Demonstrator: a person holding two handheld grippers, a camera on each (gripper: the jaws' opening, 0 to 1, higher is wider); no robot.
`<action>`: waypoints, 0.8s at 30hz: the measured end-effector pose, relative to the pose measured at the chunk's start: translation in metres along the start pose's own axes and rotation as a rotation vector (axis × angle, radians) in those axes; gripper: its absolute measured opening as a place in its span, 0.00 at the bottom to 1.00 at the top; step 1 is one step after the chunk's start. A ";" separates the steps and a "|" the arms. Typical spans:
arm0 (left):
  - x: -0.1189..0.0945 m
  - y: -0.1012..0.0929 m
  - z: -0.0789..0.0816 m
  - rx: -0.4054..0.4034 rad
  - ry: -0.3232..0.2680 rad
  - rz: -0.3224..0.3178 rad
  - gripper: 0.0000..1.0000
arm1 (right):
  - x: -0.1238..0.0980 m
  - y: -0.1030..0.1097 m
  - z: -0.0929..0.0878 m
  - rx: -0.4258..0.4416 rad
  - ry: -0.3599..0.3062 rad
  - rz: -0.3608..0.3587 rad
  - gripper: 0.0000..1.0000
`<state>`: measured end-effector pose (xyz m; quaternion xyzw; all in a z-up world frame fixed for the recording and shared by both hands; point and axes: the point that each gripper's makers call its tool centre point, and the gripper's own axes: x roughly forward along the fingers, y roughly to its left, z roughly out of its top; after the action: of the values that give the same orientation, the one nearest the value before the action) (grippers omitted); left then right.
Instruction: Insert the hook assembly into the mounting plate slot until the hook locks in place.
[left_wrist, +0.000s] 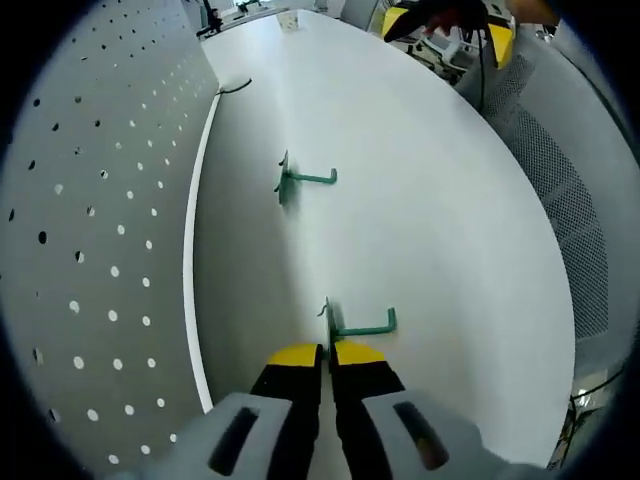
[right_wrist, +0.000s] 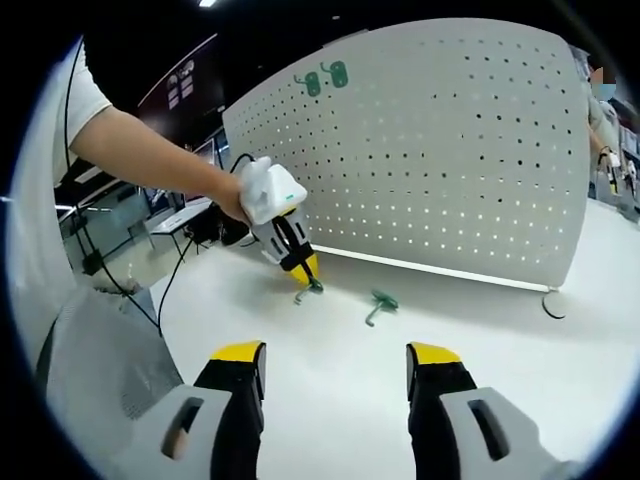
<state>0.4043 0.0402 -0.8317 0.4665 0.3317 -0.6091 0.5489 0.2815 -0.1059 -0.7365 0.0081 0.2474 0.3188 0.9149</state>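
Two green hooks lie on the white table (left_wrist: 430, 200) in front of the white pegboard (left_wrist: 90, 230). In the left gripper view my left gripper (left_wrist: 327, 352) is shut on the near green hook (left_wrist: 365, 327) at its back plate, low over the table. The second hook (left_wrist: 300, 180) lies farther on, free. In the right gripper view my right gripper (right_wrist: 336, 353) stands open and holds nothing, well short of both hooks. That view shows the left gripper (right_wrist: 303, 270) on its hook (right_wrist: 308, 290), the other hook (right_wrist: 380, 302) and the pegboard (right_wrist: 430, 170).
Two green pieces (right_wrist: 322, 78) hang high on the pegboard. A black cable (right_wrist: 550, 305) lies at the board's foot. The arm (right_wrist: 150, 160) holding the left gripper reaches in from the left. A person (right_wrist: 600, 120) stands at the far right.
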 end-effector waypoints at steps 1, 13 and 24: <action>0.000 0.000 0.000 -0.007 0.000 0.001 0.03 | 0.000 0.000 0.000 0.003 -0.002 0.001 0.56; -0.004 -0.005 0.004 -0.016 -0.016 0.015 0.02 | -0.001 -0.001 0.004 -0.005 -0.015 -0.006 0.56; -0.014 0.000 0.018 -0.030 -0.098 0.067 0.02 | -0.002 -0.002 0.008 0.004 -0.034 -0.009 0.55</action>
<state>0.4000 0.0288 -0.8124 0.4388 0.2974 -0.6075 0.5915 0.2847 -0.1076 -0.7288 0.0141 0.2326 0.3140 0.9204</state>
